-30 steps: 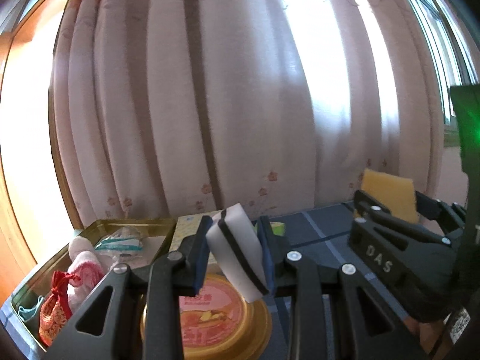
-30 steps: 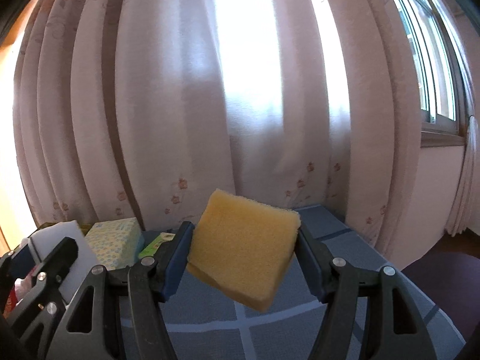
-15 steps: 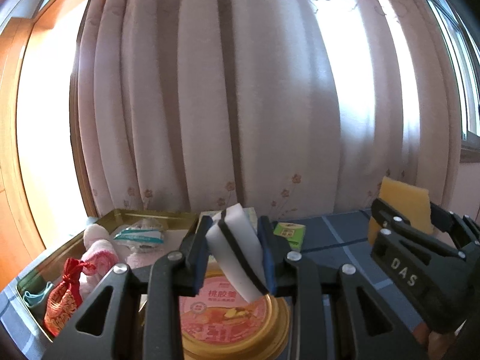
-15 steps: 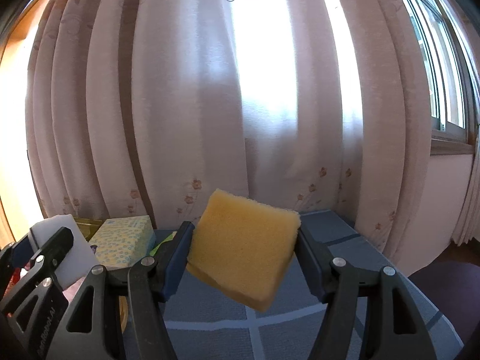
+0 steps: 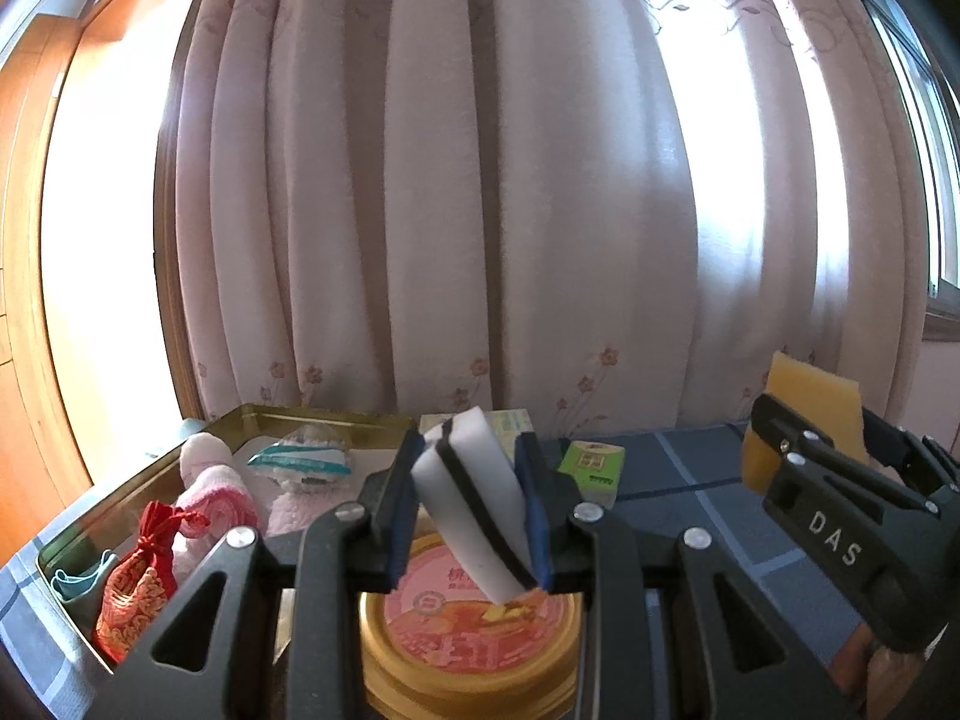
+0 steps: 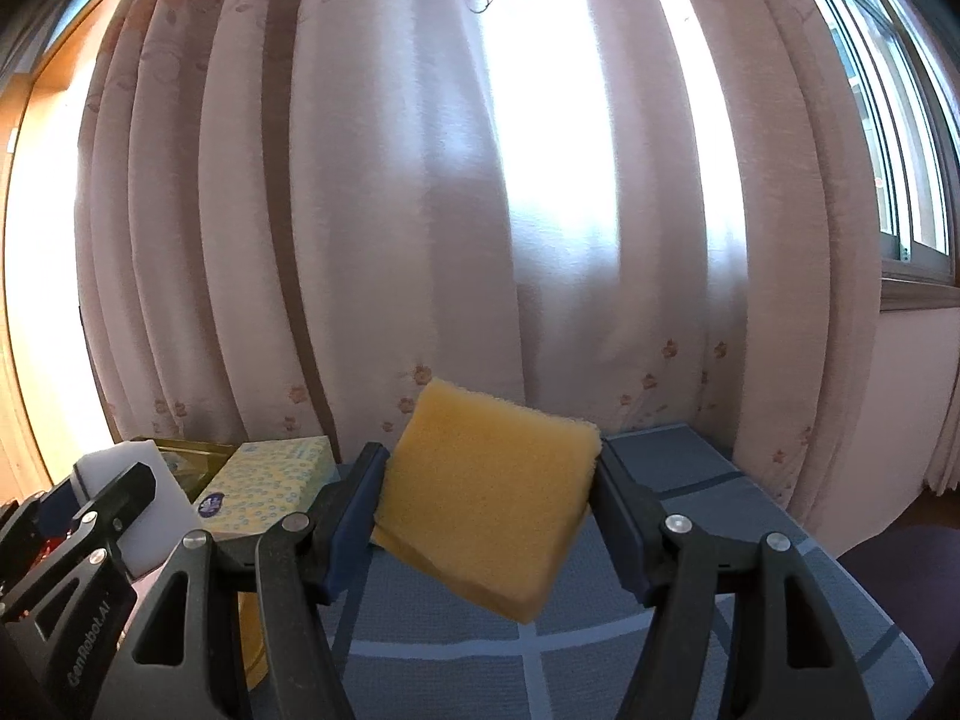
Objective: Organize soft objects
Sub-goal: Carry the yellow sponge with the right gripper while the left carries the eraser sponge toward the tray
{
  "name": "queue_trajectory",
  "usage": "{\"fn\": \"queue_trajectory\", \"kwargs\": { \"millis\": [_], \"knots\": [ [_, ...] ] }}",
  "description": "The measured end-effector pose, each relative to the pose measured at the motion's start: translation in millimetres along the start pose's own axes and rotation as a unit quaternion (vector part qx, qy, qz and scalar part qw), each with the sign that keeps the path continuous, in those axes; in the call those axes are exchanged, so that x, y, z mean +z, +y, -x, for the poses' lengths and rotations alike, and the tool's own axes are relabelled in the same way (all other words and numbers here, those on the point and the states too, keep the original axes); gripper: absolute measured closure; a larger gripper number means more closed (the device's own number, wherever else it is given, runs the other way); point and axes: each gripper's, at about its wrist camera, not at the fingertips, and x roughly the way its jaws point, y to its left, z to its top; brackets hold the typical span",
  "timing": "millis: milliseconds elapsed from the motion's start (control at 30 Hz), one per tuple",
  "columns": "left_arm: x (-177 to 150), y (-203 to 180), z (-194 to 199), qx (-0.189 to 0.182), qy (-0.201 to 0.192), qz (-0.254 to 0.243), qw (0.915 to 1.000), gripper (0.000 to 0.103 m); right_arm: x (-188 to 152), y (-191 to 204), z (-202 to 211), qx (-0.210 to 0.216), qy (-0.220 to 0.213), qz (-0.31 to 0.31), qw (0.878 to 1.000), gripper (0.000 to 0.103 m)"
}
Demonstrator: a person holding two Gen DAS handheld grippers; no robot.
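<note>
Blue checked tablecloth, gold tin, probably tissues

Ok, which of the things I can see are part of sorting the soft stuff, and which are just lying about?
Part of the job:
- white sponge in left claw
- yellow sponge in right claw
- gold tin tray
- pink towel
- red pouch

Lying about:
- round gold tin
- tissue box
- small green box

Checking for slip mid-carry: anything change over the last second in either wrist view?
No grasp change. The left hand-held gripper stays shut on the white sponge, the right hand-held gripper on the yellow sponge, same tilt in both. Only the left view shifted: the gold tin and round lid slid right in frame.
</note>
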Motion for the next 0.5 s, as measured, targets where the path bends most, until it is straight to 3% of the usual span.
{"fn": "queue_trajectory", "kwargs": {
  "millis": [500],
  "knots": [
    [-2, 7, 9, -0.001, -0.009, 0.009, 0.9999, 0.074, -3, 18, 2, 0.025, 0.008, 0.015, 1.000, 0.034]
  ]
}}
